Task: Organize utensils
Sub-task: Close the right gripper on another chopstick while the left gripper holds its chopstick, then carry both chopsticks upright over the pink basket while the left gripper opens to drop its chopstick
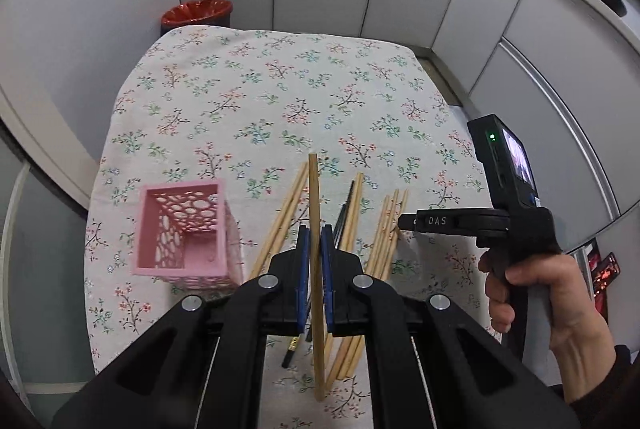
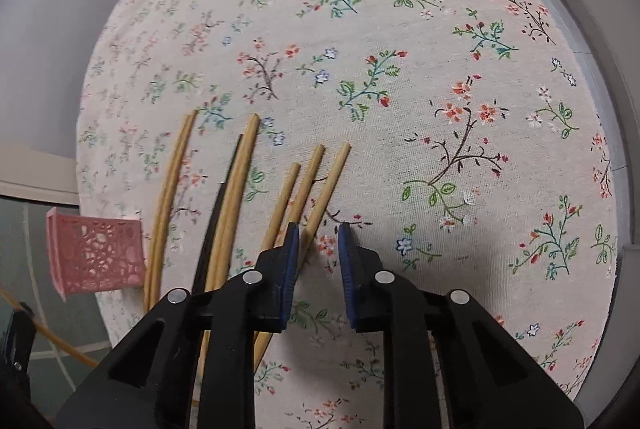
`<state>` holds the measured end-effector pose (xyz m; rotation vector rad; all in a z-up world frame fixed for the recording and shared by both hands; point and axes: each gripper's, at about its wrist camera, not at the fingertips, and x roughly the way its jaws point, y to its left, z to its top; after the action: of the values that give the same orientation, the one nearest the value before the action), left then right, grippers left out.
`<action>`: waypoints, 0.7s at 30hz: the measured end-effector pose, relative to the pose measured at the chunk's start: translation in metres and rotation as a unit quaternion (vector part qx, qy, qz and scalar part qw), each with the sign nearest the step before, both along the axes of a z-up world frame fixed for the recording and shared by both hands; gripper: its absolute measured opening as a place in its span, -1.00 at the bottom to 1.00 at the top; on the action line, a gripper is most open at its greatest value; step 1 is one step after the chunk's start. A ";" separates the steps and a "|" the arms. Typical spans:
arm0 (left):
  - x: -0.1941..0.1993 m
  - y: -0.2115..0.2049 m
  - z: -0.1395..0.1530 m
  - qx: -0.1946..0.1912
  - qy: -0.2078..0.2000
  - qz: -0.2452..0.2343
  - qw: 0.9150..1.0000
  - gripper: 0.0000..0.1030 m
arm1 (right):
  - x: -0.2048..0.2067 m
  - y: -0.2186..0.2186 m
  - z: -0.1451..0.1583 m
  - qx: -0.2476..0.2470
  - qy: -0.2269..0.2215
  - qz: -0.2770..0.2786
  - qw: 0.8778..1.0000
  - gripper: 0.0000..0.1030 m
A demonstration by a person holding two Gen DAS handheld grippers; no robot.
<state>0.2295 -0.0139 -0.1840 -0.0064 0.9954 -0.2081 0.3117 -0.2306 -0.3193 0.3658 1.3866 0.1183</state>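
A single pale wooden chopstick point(image 1: 316, 269) is pinched between the blue pads of the left claw point(image 1: 316, 269), gripped near its middle, with its far end pointing away over the desk and its near end running below the claw toward the camera; it appears lifted clear of the cloth. The remaining wooden chopsticks point(image 1: 360, 229) lie loose on the floral tablecloth point(image 1: 260, 89) in rough groups beneath and to the right of the held one, with at least one thin black chopstick point(image 1: 345, 217) among them. The pink perforated square plastic holder point(image 1: 182, 233) stands upright just left of the left claw, open mouth upward and apparently empty. Judged step: one chopstick is picked and awaits transfer into the holder; the next move calls for swinging it left, tipping it toward vertical and lowering one end through the opening before release. The right claw point(image 2: 318, 257), held in a person's hand point(image 1: 520, 293), hovers low over the rightmost group of three chopsticks point(image 2: 308, 185), jaws parted to a moderate gap and holding nothing, its left pad touching or nearly touching the nearest stick. A red-lined bin point(image 1: 198, 15) sits beyond the desk's far edge.
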 end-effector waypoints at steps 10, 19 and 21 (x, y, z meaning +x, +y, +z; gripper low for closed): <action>-0.012 0.018 0.002 -0.001 -0.012 0.014 1.000 -0.88 | 0.000 0.018 0.004 -0.067 -0.024 0.021 0.997 -0.82; -0.033 0.027 0.022 0.002 -0.069 0.033 0.997 -0.88 | -0.036 0.013 0.053 -0.040 -0.088 0.042 0.994 -0.91; -0.040 0.029 0.027 0.004 -0.085 0.032 0.996 -0.88 | -0.052 0.013 0.076 -0.042 -0.123 0.051 0.990 -0.91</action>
<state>0.1898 0.0148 -0.1566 -0.0125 0.8246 -0.1424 0.2597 -0.2176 -0.2432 0.2009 1.1612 0.1828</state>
